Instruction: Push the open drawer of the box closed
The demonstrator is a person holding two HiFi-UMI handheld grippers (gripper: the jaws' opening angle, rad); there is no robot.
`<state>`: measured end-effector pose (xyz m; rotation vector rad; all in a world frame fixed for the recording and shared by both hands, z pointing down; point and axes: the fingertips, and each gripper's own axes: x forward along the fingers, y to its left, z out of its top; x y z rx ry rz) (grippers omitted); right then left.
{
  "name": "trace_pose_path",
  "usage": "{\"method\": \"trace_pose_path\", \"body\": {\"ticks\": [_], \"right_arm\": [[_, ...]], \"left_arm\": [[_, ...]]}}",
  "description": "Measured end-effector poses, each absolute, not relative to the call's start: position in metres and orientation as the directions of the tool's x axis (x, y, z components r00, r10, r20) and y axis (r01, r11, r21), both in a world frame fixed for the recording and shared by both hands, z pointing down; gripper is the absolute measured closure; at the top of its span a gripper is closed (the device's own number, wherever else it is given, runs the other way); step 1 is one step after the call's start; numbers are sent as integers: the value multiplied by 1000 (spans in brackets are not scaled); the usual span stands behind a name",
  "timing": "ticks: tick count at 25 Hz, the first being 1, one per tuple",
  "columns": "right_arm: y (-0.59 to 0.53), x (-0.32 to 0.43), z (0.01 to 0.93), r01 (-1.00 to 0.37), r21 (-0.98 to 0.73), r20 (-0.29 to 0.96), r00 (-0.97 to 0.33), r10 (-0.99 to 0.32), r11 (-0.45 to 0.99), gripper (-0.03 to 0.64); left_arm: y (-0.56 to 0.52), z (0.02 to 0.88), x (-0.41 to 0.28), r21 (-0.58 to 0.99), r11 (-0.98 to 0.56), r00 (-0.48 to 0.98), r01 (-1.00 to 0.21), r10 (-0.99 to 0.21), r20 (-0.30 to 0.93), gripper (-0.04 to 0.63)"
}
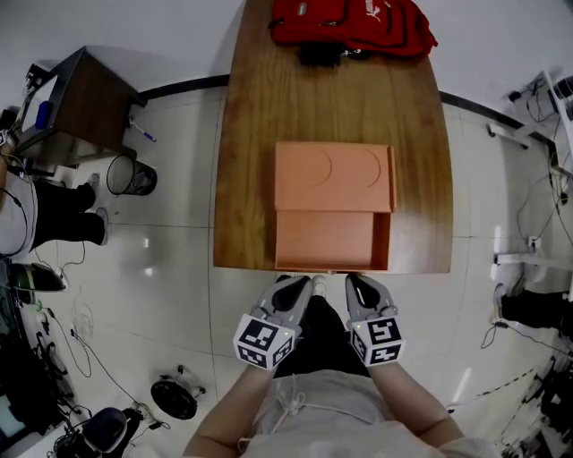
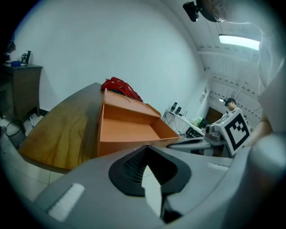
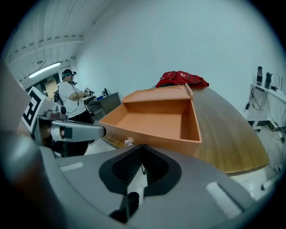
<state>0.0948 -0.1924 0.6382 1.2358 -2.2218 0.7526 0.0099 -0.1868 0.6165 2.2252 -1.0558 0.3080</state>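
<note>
Orange box (image 1: 333,175), card or board, sits mid-width on wooden table (image 1: 251,134), toward near edge.
- Drawer (image 1: 324,239): same orange, pulled out toward the person. Front panel lies approx. level w/ table's near edge. Box top shows two curved cut lines.
- Left gripper (image 1: 295,284): grey body, black ribbed pads, held low off the table edge, pointing at left part of drawer front. Close to the front, apart from it. Jaws pressed together, nothing between them per left gripper view.
- Right gripper (image 1: 355,282): same build, alongside the left one, aimed at right-centre of drawer front, also short of it. Jaws closed tip to tip, holding nothing per right gripper view.
- Marker cubes (image 1: 265,341): black-and-white squares, one per gripper, on the ends nearest the person.
- Red backpack (image 1: 351,22): far end of table, well apart from box.
- Floor, pale tile: mesh waste bin (image 1: 132,176) left of table, near dark side cabinet (image 1: 79,100). Cables and stands along both sides.
- Bkgd: person (image 3: 71,96) in white top stands beyond the table in right gripper view.
</note>
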Motion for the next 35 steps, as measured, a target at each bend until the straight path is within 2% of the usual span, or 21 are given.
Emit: {"method": "trace_pose_path", "body": {"ticks": [10, 35], "right_arm": [[-205, 87, 649, -861, -251, 654, -488, -578, 442, 611], [-310, 83, 648, -877, -230, 656, -459, -599, 421, 611]], "left_arm": [[-202, 637, 6, 460, -413, 613, -786, -614, 497, 589], [-307, 629, 2, 499, -407, 632, -765, -626, 458, 589]]}}
